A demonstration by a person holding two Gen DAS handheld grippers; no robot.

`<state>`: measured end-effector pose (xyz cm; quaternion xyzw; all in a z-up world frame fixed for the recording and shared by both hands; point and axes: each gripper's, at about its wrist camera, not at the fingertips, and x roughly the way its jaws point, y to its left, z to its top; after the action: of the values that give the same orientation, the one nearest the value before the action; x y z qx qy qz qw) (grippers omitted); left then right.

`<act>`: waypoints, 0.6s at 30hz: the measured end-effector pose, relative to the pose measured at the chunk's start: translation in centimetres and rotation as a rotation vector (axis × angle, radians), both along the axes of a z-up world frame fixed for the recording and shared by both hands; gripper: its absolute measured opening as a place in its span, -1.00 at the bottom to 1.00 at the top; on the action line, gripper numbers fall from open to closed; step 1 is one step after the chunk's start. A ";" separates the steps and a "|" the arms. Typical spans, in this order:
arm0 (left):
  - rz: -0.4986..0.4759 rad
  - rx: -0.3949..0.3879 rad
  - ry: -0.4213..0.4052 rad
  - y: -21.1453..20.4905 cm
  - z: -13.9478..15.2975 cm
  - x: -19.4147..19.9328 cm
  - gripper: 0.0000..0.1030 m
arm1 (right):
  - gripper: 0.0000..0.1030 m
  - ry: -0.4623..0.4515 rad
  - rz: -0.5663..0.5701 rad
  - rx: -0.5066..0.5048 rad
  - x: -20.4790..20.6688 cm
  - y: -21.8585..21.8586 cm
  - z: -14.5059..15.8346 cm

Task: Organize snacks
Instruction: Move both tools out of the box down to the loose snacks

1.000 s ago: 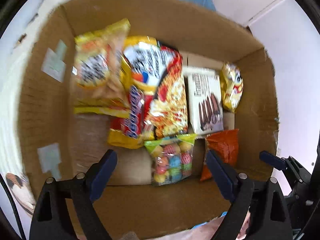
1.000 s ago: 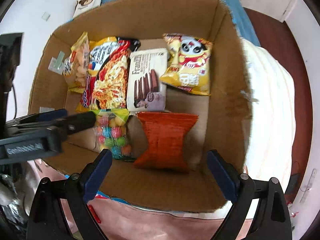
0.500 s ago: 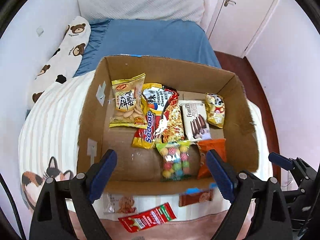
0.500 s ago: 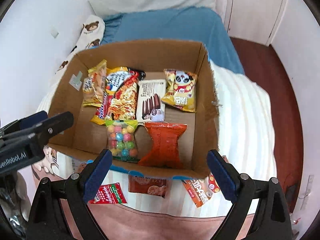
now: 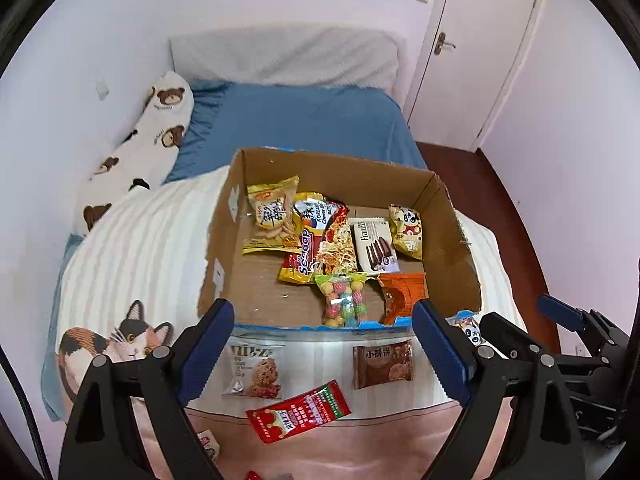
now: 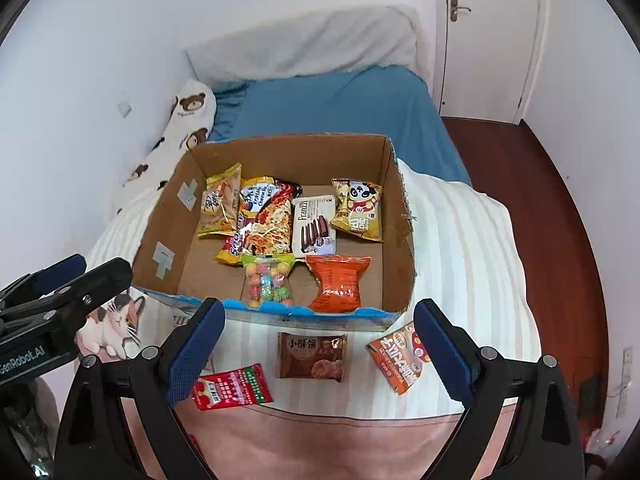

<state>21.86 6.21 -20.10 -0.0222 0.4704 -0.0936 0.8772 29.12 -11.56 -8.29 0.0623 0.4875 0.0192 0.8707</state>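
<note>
One orange packet [image 5: 466, 330] sits half hidden behind left fingers [image 5: 438, 350].

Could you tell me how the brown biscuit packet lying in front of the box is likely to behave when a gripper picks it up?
The brown biscuit packet looks small and flat, so it is probably light. Its glossy film wrapper may be somewhat slippery and could crinkle under the pads. It lies flat on the soft striped blanket, so it seems unlikely to roll, though the biscuit inside might crack if squeezed hard.

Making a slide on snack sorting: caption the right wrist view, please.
Open right claw above a box of snacks, with three packets on the bed outside it.
</note>
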 end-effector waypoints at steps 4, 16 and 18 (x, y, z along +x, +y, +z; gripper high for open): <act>-0.003 0.007 -0.008 0.7 0.1 -1.6 0.77 | 0.89 -0.004 -0.013 0.062 -1.4 0.0 -0.1; -0.155 0.318 0.209 -0.1 -13.2 -3.2 0.77 | 0.60 0.245 -0.062 0.196 -5.3 -2.9 -12.0; -0.187 0.346 0.257 -0.7 -15.7 -3.3 0.77 | 0.60 0.268 -0.130 0.261 -5.9 -5.0 -13.9</act>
<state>18.54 5.52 -35.82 0.1605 0.5871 -0.0886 0.7885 23.22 -16.52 -22.17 0.2079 0.5873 0.0174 0.7820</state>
